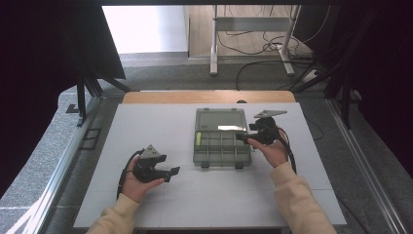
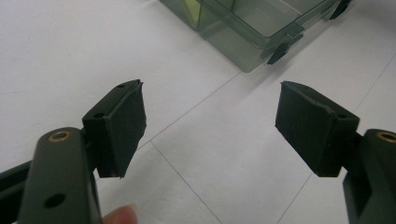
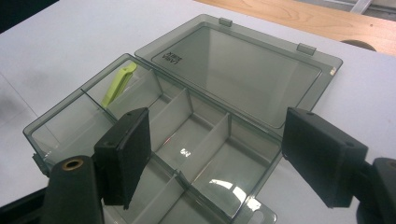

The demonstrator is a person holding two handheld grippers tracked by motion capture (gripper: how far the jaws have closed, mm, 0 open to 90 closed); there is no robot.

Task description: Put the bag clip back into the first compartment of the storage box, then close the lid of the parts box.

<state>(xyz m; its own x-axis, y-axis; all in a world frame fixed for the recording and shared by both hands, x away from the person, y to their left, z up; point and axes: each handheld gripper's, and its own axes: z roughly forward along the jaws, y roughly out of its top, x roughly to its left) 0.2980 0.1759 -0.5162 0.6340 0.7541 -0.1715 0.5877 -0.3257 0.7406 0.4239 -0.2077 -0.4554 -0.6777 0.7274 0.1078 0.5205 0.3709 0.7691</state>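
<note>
High view: a white desk [image 1: 146,126] carrying a clear grey compartment box [image 1: 222,146] that lies a little right of the desk's middle, nearer the far edge than the near one. Its lid [image 1: 219,119] is folded back flat toward the far edge, and its two dark latches [image 1: 205,165] face the near edge. A yellow-green strip [image 1: 198,140] stands against the box's left wall in its far left compartment.

The right tongs [image 1: 242,137], held in the person's right hand [image 1: 272,152], sit at the box's right edge with their tips over the box's right-hand compartments. In the right gripper view the two black jaws are spread wide with nothing between them, poised over the open compartments; the yellow-green strip [image 3: 119,84] leans in the corner compartment beyond the left jaw, and the lid [image 3: 243,70] lies open behind, bearing a small printed label. The other compartments in this view look bare apart from glare.

The left tongs [image 1: 174,172], held in the left hand [image 1: 139,183], rest low over the desk near its near left part, well apart from the box and pointing toward its near left corner. In the left gripper view the jaws stand wide apart over bare desk surface [image 2: 224,154], gripping nothing; a corner of the box [image 2: 247,32] with one latch [image 2: 280,51] lies ahead at the top of the view, and a fingertip [image 2: 122,215] shows at the bottom edge.
</note>
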